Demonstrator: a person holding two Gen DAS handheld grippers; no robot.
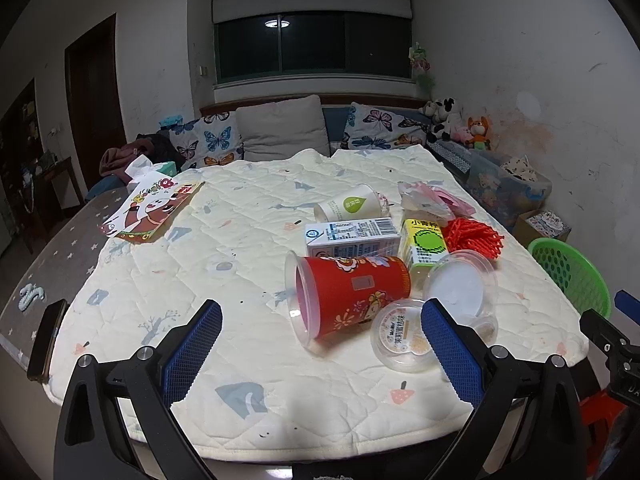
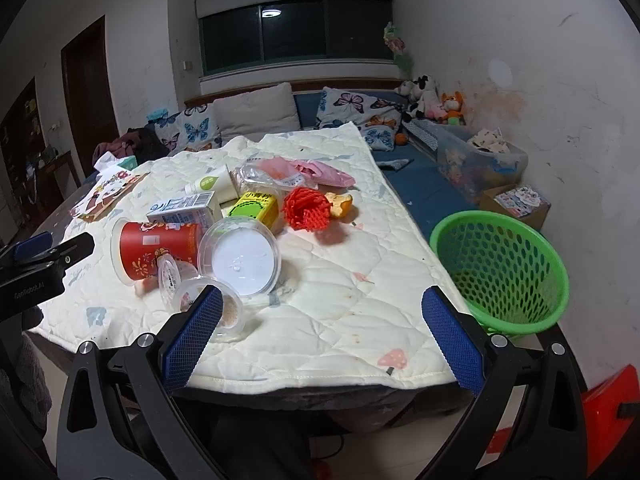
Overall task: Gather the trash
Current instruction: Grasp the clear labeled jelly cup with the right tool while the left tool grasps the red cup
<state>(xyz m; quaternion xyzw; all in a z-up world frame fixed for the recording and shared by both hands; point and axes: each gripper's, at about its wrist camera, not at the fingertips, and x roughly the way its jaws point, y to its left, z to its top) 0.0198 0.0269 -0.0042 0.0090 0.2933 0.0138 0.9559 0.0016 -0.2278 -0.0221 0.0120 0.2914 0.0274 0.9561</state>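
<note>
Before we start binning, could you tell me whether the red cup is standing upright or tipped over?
Tipped over: the red cup lies on its side on the quilt, its open mouth facing the left wrist camera.

A dark window (image 1: 312,46) sits above a cushioned sofa (image 1: 280,132) between scuffed white walls (image 1: 520,60).

Table (image 2: 280,396), quilted cream cover (image 2: 328,312), red cup (image 2: 160,248), cartons, containers

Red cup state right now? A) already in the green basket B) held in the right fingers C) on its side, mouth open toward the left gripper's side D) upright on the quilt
C: the red cup lies on its side on the quilt, and the green basket holds no cup.
</note>
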